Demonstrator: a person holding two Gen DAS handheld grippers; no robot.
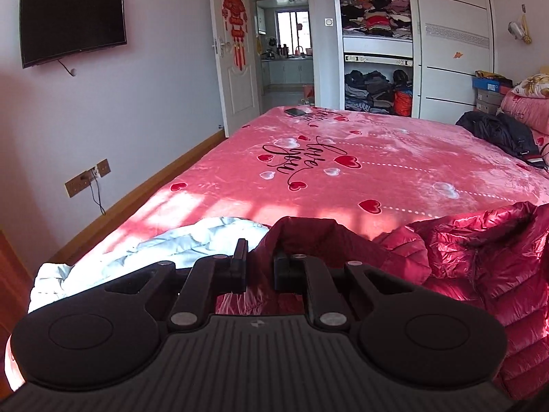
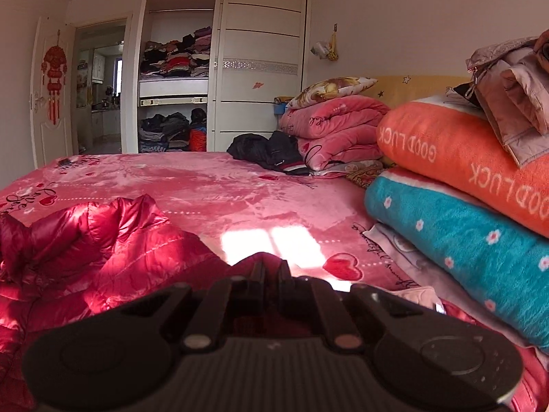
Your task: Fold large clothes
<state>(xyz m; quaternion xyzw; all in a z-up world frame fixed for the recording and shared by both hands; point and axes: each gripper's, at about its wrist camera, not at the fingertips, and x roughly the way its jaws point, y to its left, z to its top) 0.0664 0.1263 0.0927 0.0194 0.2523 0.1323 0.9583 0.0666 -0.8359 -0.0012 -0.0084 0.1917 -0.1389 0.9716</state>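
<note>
A shiny red quilted down jacket (image 1: 480,261) lies rumpled on the near side of the pink bed. My left gripper (image 1: 260,257) is shut on a dark red fold of the jacket's edge, lifted above the bedspread. In the right wrist view the same jacket (image 2: 113,240) spreads to the left. My right gripper (image 2: 271,269) is shut on another dark red edge of it, with the fabric bunched between the fingers. A pale blue-white garment (image 1: 164,243) lies at the left beside the jacket.
The pink heart-print bedspread (image 1: 360,161) stretches ahead, with a phone (image 1: 295,112) at its far edge and a black jacket (image 2: 271,152) near the pillows. Folded blankets in orange (image 2: 456,158), teal (image 2: 463,240) and pink (image 2: 336,127) stack at the right. An open wardrobe (image 1: 375,55) stands behind.
</note>
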